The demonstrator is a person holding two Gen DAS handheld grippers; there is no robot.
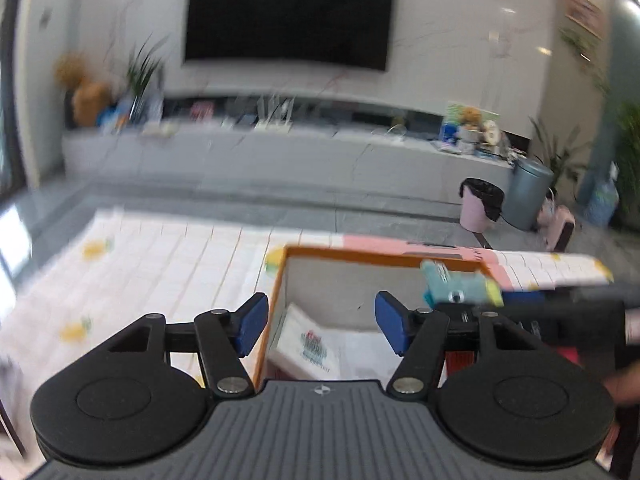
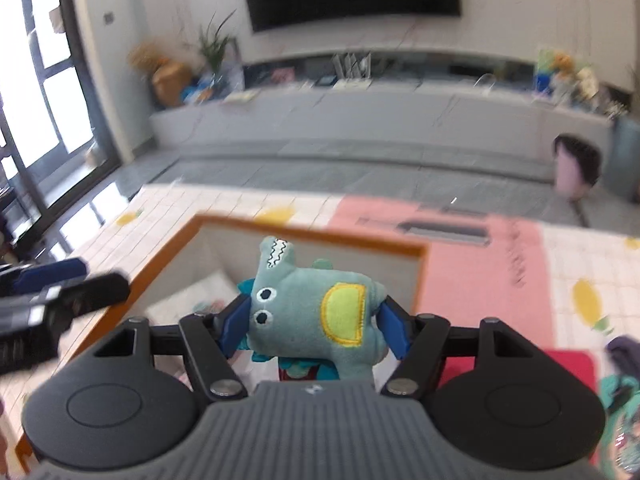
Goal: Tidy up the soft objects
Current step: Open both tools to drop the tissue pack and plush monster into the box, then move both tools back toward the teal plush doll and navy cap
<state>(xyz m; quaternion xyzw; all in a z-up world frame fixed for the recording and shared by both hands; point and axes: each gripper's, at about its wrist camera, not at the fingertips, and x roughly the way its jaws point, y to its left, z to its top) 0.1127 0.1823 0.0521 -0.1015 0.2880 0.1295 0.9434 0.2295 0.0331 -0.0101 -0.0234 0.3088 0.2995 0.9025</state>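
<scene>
My right gripper (image 2: 314, 322) is shut on a teal plush crocodile (image 2: 308, 308) with a yellow patch, held above the near edge of an orange-rimmed storage box (image 2: 308, 230). In the left wrist view the same plush (image 1: 460, 284) shows at the right, over the box's right rim (image 1: 384, 255). My left gripper (image 1: 322, 322) is open and empty above the box's left side. A white soft item with a printed label (image 1: 308, 346) lies inside the box.
The box stands on a white tiled play mat with a pink panel (image 2: 480, 264). More soft things lie on a red mat at the right (image 2: 616, 376). A pink bin (image 1: 478, 206) and a grey bin (image 1: 528, 194) stand beyond the mat, before the TV bench.
</scene>
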